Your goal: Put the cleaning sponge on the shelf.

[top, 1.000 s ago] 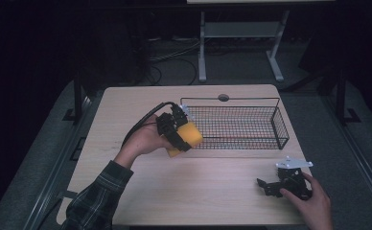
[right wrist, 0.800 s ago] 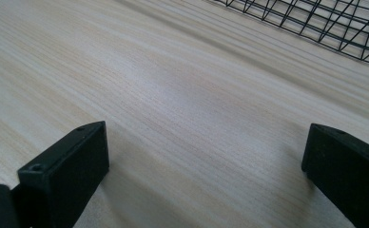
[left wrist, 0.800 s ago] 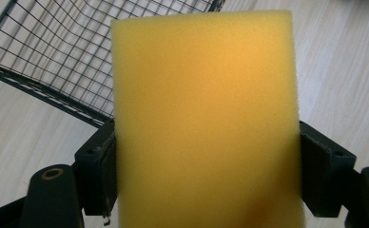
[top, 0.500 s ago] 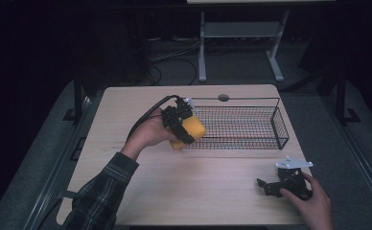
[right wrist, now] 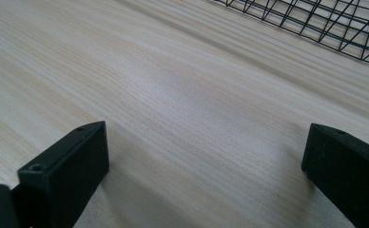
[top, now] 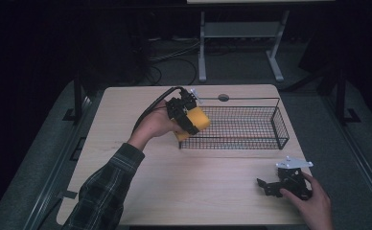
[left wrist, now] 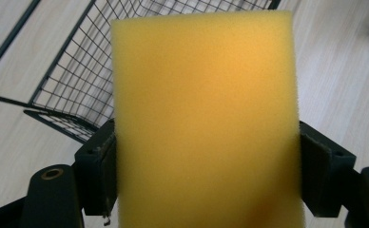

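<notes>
Holding yellow sponge [left wrist: 206, 118] clamped in left gripper [top: 186, 112] over wire basket [top: 270, 125] left end; right gripper [top: 276, 186] jaws apart, resting on table [top: 174, 191].

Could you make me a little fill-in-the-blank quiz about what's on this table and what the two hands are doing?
1. The left gripper is clamped on a yellow ____.
2. The sponge is held at the end of a black wire ____.
3. The right gripper rests on the table with its jaws ____ and nothing between them.
4. The inside of the basket holds ____.

Missing words: sponge; basket; open; nothing
</notes>
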`<state>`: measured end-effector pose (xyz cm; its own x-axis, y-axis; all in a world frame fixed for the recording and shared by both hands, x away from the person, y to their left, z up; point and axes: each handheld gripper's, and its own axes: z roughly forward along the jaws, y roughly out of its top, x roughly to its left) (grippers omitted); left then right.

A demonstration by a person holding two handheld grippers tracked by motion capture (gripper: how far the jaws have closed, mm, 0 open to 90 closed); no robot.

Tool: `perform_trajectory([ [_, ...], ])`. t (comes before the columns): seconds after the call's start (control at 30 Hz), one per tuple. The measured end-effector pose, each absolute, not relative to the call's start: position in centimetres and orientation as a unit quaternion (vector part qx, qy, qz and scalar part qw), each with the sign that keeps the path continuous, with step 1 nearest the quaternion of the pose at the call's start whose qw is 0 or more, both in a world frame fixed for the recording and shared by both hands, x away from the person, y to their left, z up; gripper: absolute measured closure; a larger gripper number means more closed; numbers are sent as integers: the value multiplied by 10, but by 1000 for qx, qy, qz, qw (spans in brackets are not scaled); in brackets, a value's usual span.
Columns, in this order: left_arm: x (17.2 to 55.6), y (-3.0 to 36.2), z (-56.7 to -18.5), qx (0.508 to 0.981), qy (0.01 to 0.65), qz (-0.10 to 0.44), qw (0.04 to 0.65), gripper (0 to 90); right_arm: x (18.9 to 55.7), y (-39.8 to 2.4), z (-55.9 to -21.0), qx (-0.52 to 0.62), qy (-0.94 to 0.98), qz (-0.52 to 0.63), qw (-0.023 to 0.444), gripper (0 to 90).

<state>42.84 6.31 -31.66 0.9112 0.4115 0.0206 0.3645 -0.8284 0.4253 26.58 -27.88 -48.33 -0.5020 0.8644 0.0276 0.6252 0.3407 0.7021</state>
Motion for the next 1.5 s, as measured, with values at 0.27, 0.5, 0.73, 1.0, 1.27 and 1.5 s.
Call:
perform_trajectory([
  [0.27, 440, 55, -312, 953, 202, 63, 216, 223, 266, -279, -483, 466, 799, 335, 178, 12],
  [0.5, 452, 48, -316, 952, 203, 70, 220, 223, 266, -279, -483, 467, 799, 335, 179, 12],
  [0.73, 464, 42, -325, 949, 204, 74, 228, 223, 266, -279, -483, 466, 799, 335, 179, 12],
  [1.0, 476, 40, -339, 950, 206, 71, 223, 223, 266, -279, -483, 467, 799, 335, 178, 12],
  [1.27, 480, 31, -351, 953, 195, 65, 224, 222, 266, -279, -483, 467, 799, 335, 178, 12],
  [1.5, 483, 24, -363, 956, 191, 63, 213, 222, 266, -279, -483, 466, 799, 335, 179, 12],
])
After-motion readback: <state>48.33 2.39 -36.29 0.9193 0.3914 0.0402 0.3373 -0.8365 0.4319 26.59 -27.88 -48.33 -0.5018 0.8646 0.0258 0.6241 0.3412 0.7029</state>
